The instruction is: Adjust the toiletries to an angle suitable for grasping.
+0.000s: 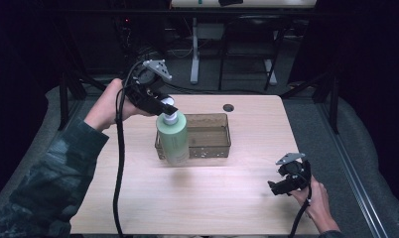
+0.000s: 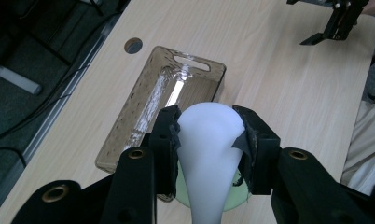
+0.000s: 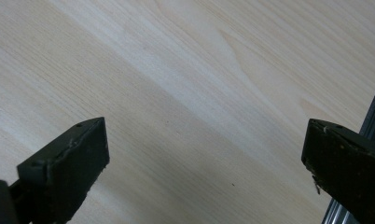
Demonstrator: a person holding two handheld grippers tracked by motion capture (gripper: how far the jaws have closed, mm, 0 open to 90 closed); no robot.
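A pale green pump bottle (image 1: 173, 139) with a white pump head (image 2: 209, 135) hangs upright over the near left corner of a clear brown plastic bin (image 1: 215, 141). My left gripper (image 1: 166, 108) is shut on that pump head, both pads pressed against its sides, as the left gripper view shows (image 2: 209, 140). The bottle's green body (image 2: 232, 198) peeks out below the jaws, above the bin (image 2: 143, 98). My right gripper (image 1: 276, 188) rests low at the table's near right with its jaws wide open and nothing between them; the right gripper view (image 3: 204, 154) looks past them onto bare wood.
The bin looks empty inside. A round cable hole (image 1: 229, 107) sits in the tabletop behind it. The table's right edge with a metal rail (image 3: 363, 154) runs close to my right gripper. Desk legs and cables stand on the dark floor beyond the far edge.
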